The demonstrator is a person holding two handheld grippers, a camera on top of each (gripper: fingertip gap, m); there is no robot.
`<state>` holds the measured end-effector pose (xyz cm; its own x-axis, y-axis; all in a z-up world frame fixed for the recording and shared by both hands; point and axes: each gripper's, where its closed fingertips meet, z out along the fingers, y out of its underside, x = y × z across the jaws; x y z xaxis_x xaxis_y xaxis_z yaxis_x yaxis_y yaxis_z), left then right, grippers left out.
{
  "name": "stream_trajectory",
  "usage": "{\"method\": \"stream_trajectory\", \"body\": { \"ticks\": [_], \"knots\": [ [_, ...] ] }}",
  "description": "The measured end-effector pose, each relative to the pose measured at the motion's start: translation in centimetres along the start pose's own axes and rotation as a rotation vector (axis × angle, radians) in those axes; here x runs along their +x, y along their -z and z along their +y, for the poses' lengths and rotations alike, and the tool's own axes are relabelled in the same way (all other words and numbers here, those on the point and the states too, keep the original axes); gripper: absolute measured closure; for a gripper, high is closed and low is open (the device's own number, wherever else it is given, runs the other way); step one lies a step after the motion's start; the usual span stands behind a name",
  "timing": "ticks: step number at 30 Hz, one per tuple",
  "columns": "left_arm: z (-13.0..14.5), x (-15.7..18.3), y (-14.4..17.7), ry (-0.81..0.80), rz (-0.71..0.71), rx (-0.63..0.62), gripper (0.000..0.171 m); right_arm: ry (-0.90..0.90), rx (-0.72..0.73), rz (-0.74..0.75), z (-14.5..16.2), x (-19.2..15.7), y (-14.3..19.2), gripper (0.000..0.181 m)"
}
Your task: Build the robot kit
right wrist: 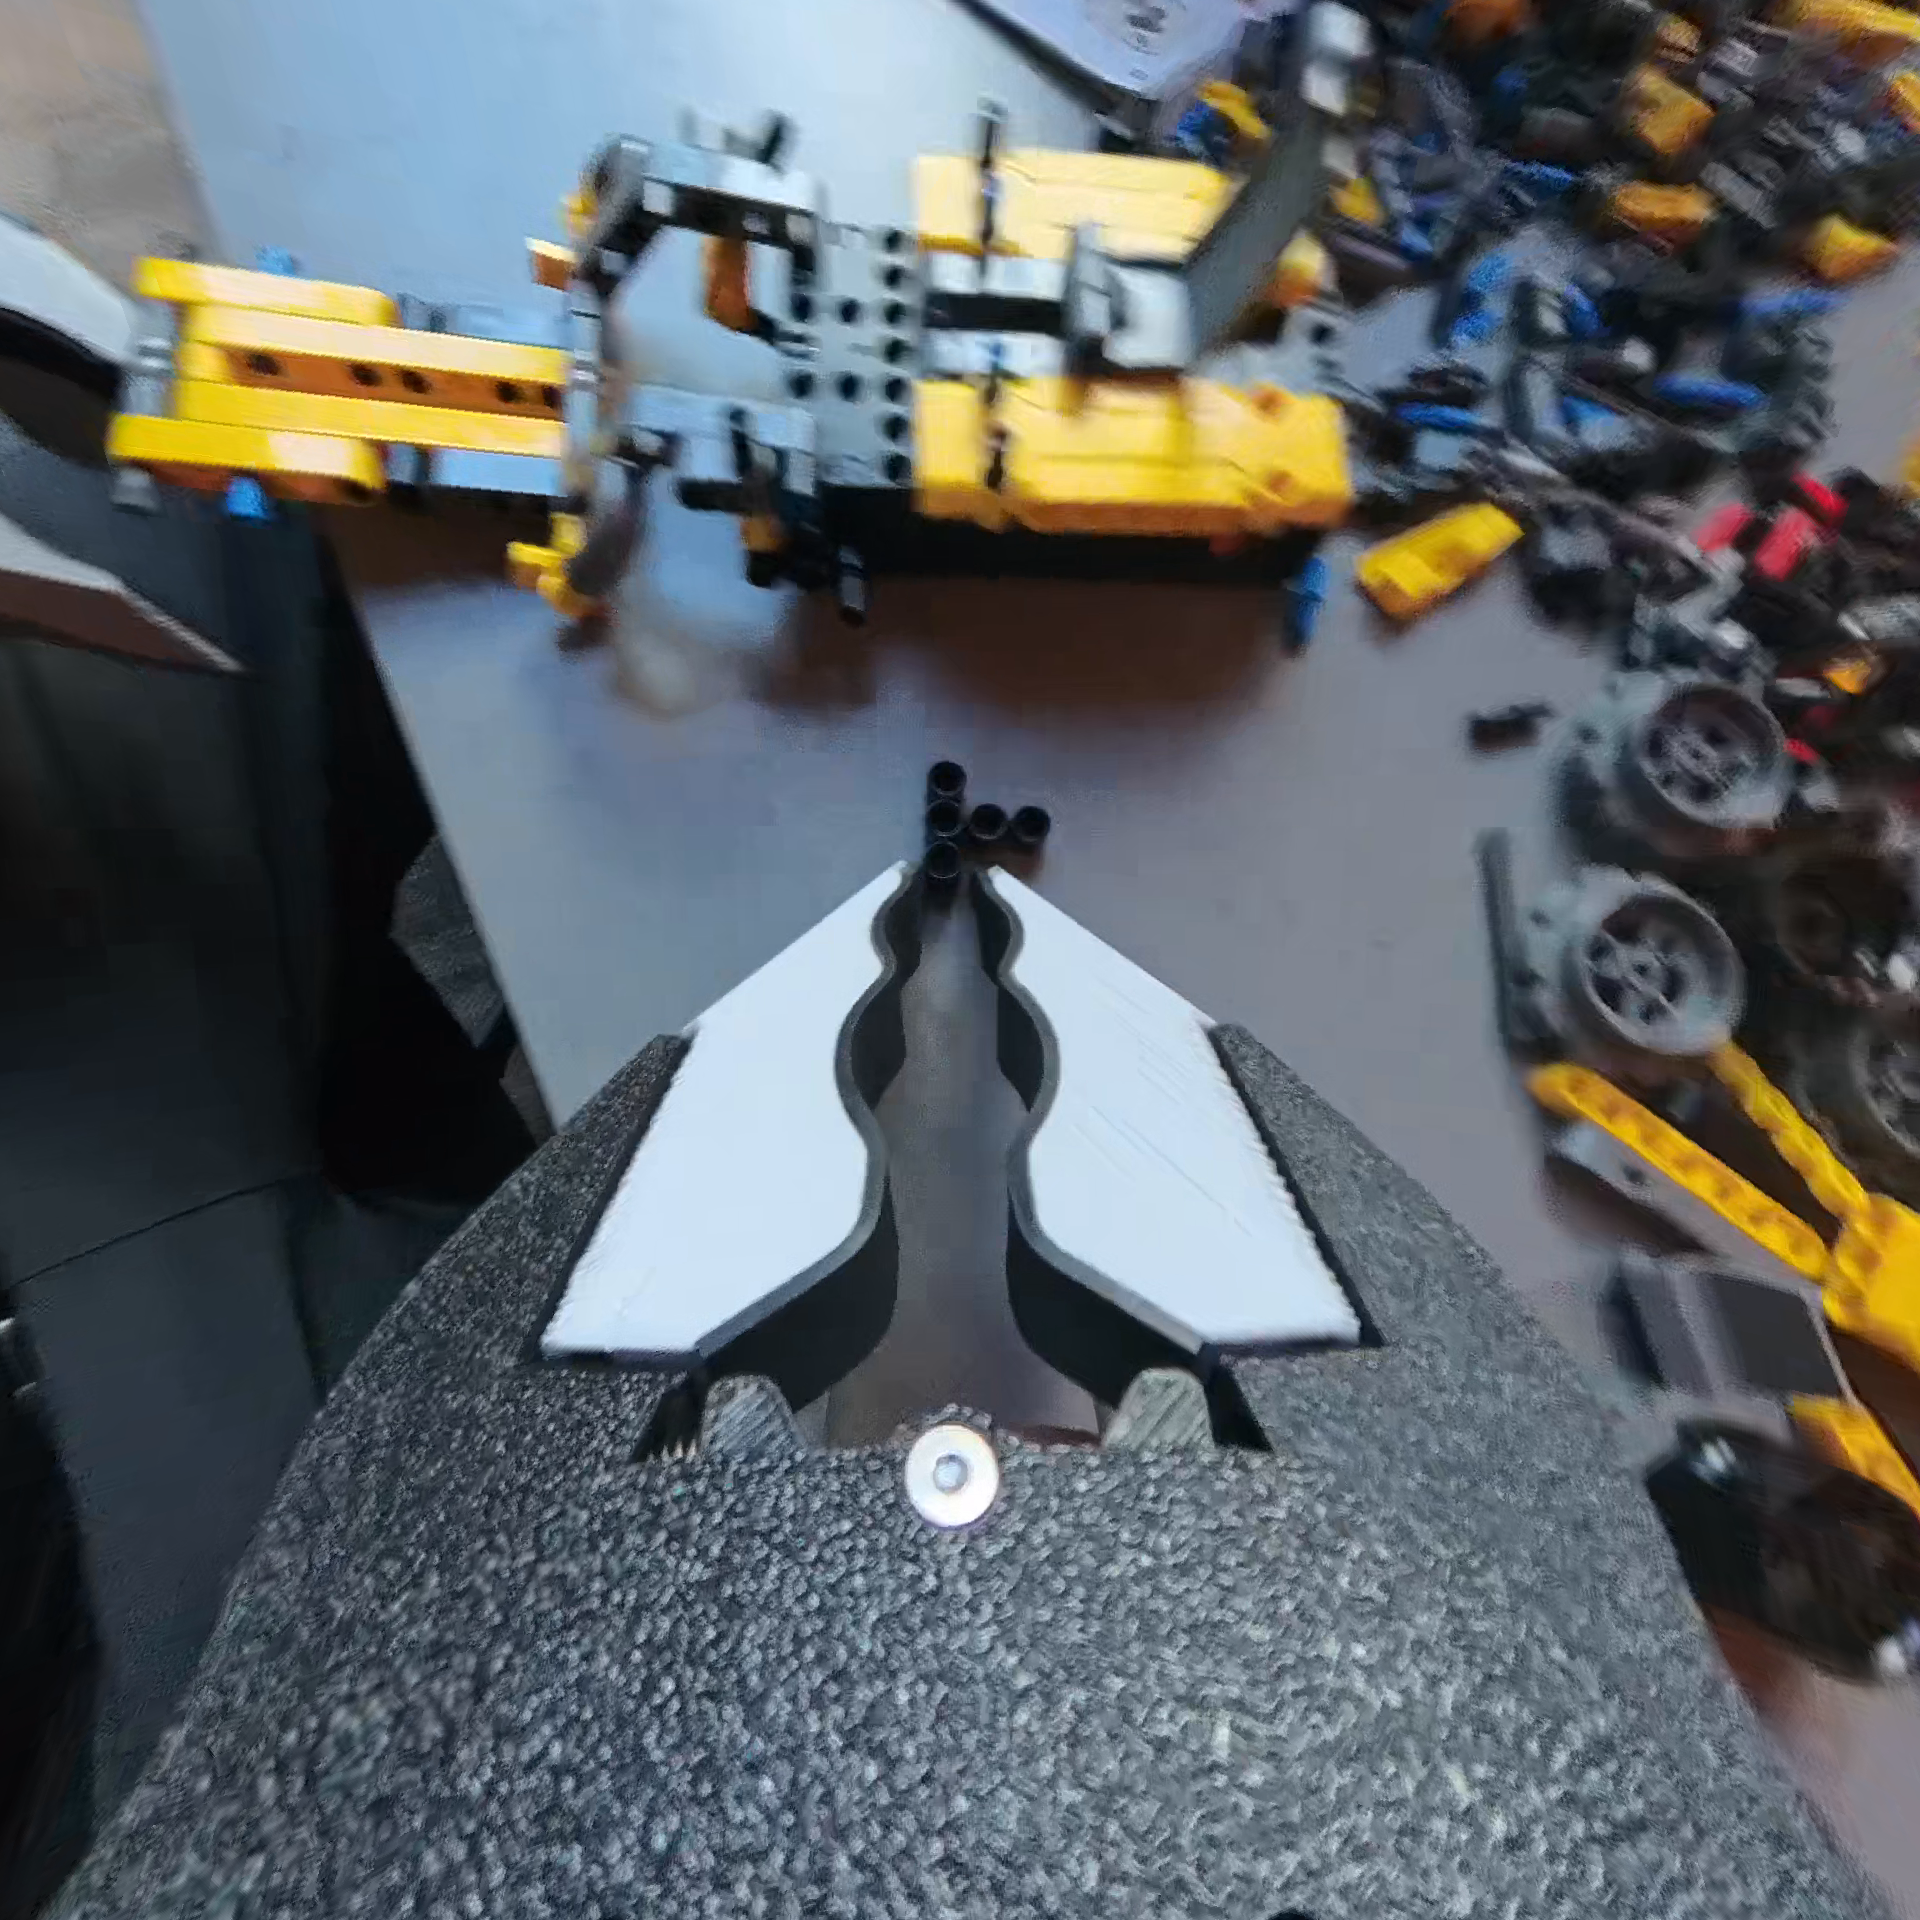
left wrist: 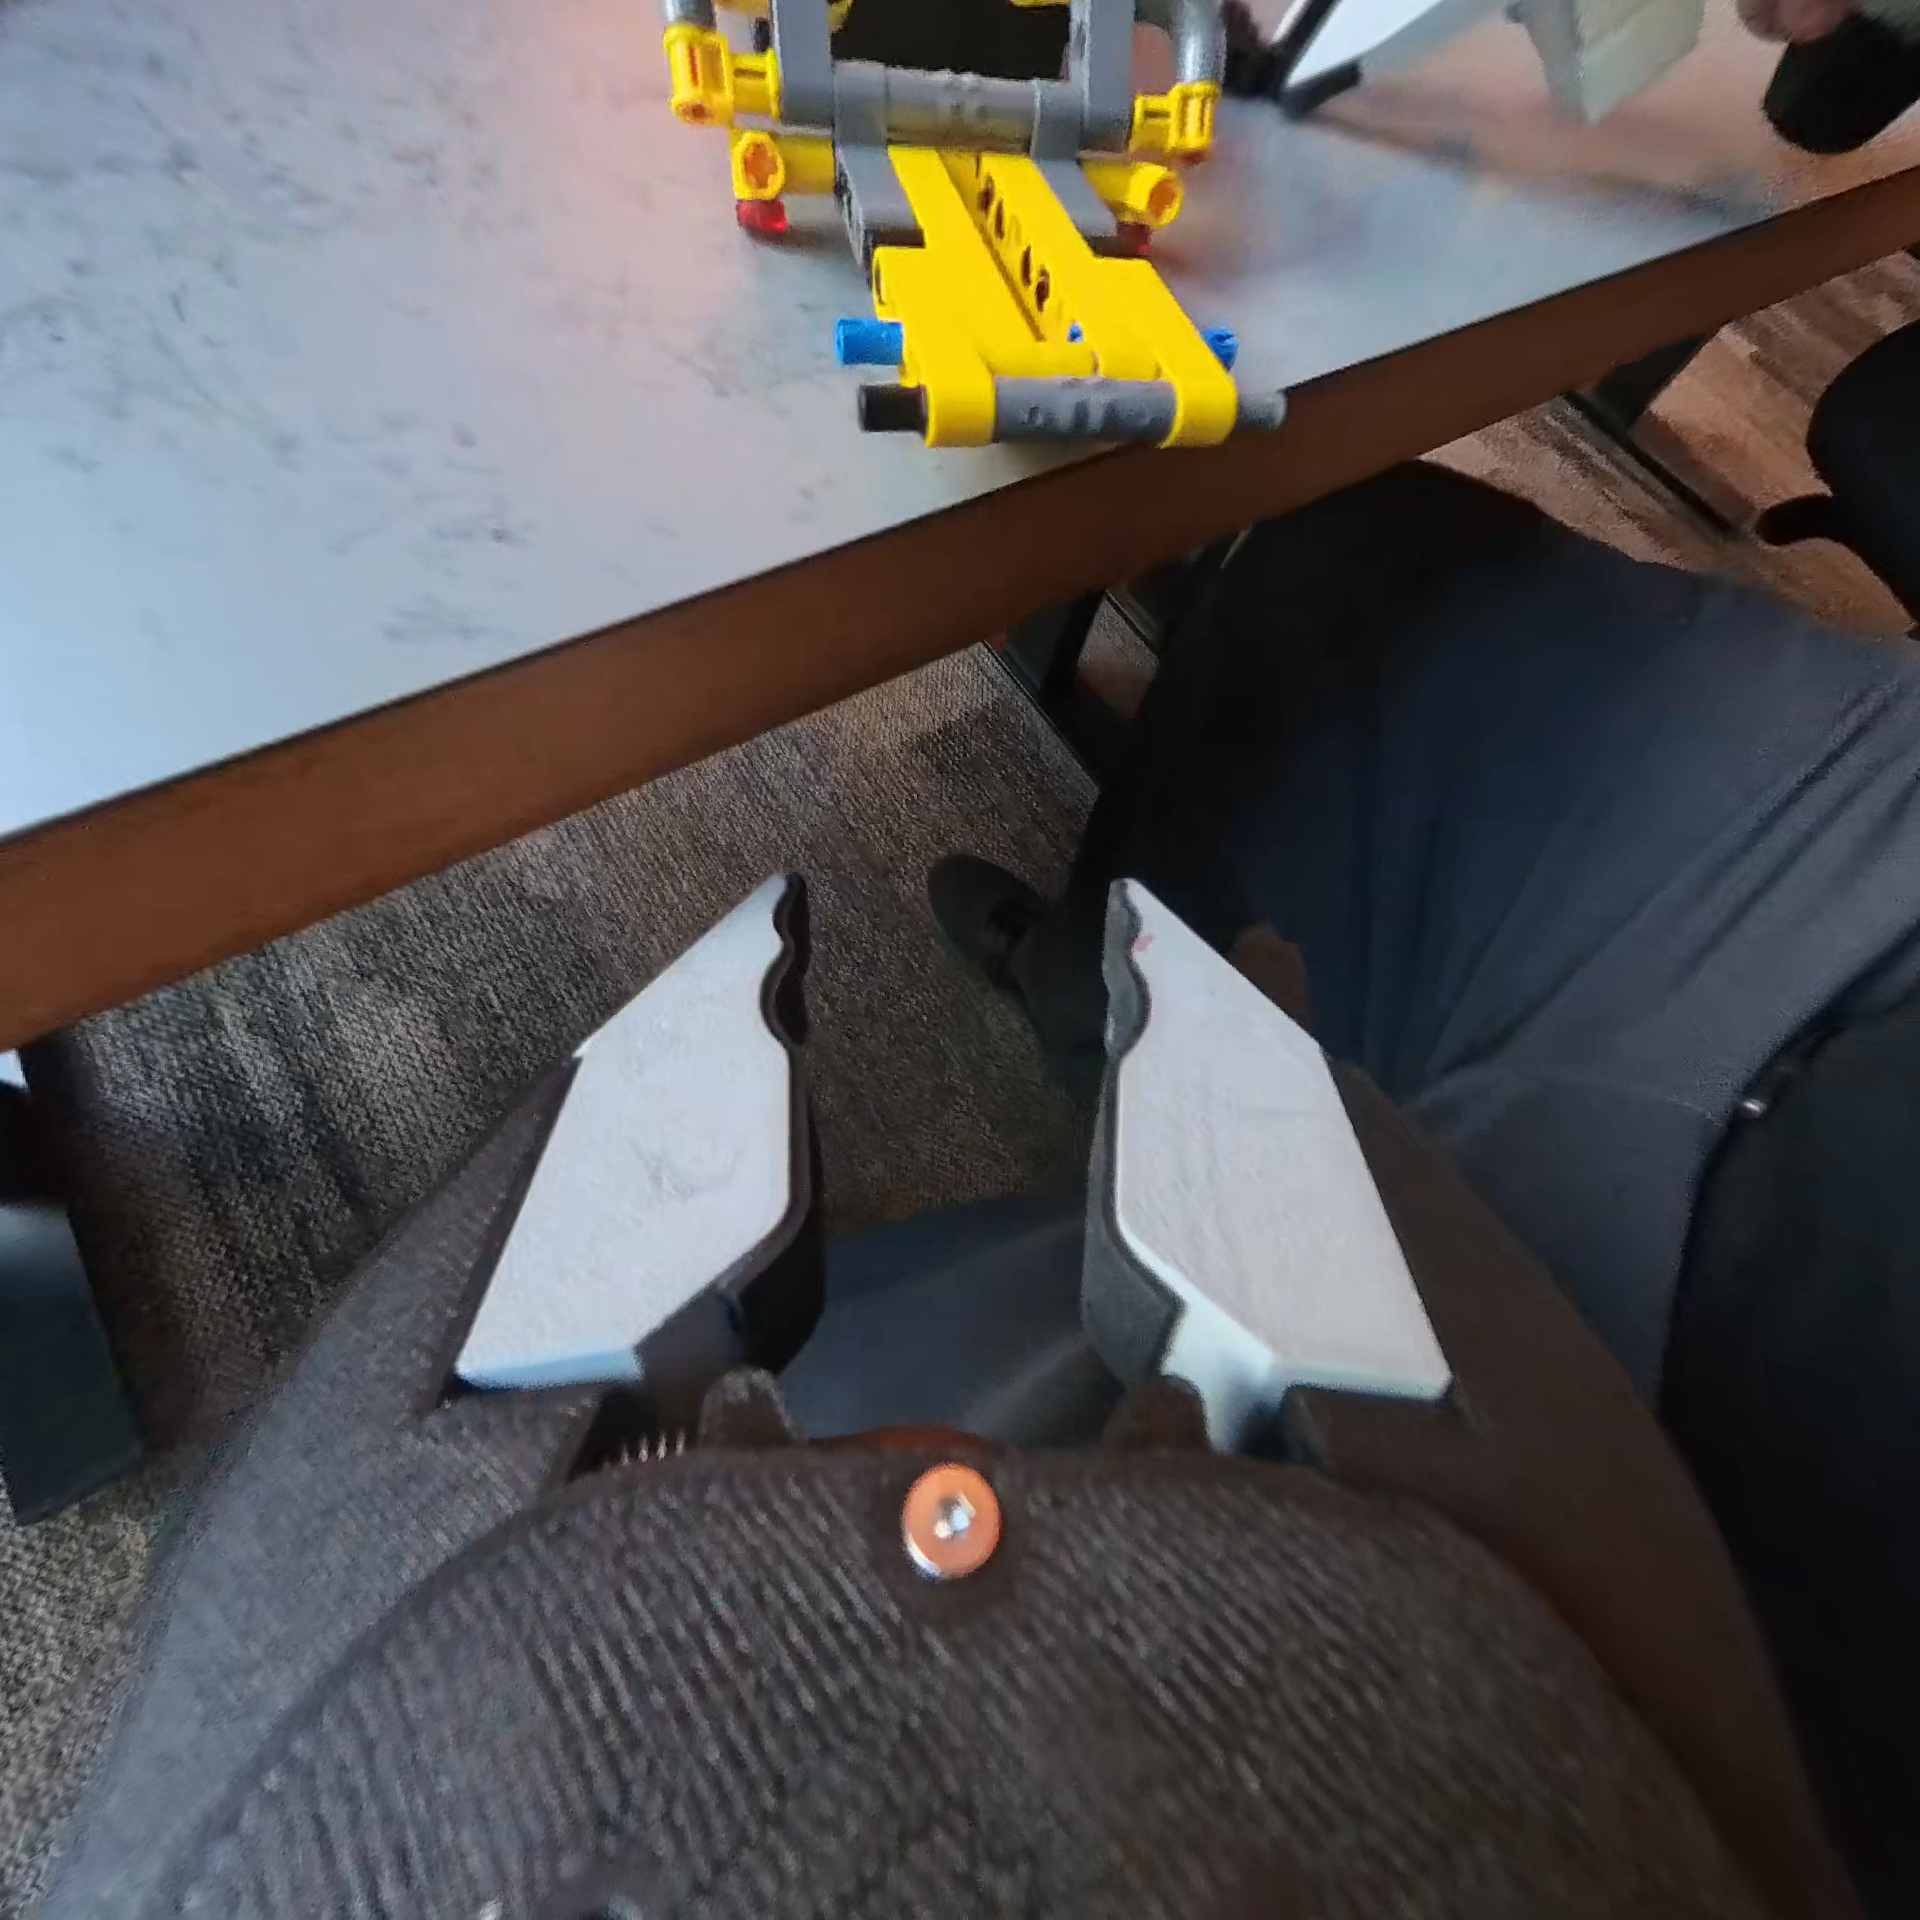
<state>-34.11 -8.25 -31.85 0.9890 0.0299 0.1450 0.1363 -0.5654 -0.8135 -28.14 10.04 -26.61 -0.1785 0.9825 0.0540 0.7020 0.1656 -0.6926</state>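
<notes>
My right gripper (right wrist: 943,878) is shut on a small black T-shaped beam piece (right wrist: 971,821) and holds it above the grey table (right wrist: 727,810). Beyond it lies a yellow, grey and black brick-built vehicle model (right wrist: 831,384) with a yellow arm (right wrist: 343,379) reaching toward the table's left edge. My left gripper (left wrist: 951,914) is open and empty, held below the table edge (left wrist: 727,665) over the carpet. In the left wrist view the model's yellow arm (left wrist: 1049,312) ends at the table edge, with a grey axle (left wrist: 1081,410) across its tip.
A heap of loose blue, black, yellow and red pieces (right wrist: 1662,260) fills the right side. Several black wheels (right wrist: 1683,862) and yellow beams (right wrist: 1766,1174) lie nearer right. A person's dark-trousered leg (left wrist: 1507,831) and a chair base (left wrist: 997,925) are under the table. A white booklet (right wrist: 1132,42) lies at the back. The gap from one gripper's tips to the other's is roughly 20 cm.
</notes>
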Motion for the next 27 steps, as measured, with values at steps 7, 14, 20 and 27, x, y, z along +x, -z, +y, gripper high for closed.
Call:
{"method": "stream_trajectory", "body": {
  "ticks": [7,14,20,27],
  "knots": [
    [0.8,1.2,0.0,0.018,0.028,-0.04,0.116,0.048,0.26,0.097,0.2,3.0,6.0,0.15],
    [2.1,3.3,1.4,0.027,0.032,-0.064,0.115,-0.071,0.736,-0.205,-4.0,-1.9,14.1,0.138],
    [2.5,3.8,3.2,0.015,0.058,-0.053,0.115,-0.137,0.984,-0.526,-6.8,-5.6,17.9,0.136],
    [-0.3,0.4,5.2,0.035,0.043,0.083,0.116,0.008,0.988,-0.767,-8.9,-7.4,17.1,0.139]
  ]
}}
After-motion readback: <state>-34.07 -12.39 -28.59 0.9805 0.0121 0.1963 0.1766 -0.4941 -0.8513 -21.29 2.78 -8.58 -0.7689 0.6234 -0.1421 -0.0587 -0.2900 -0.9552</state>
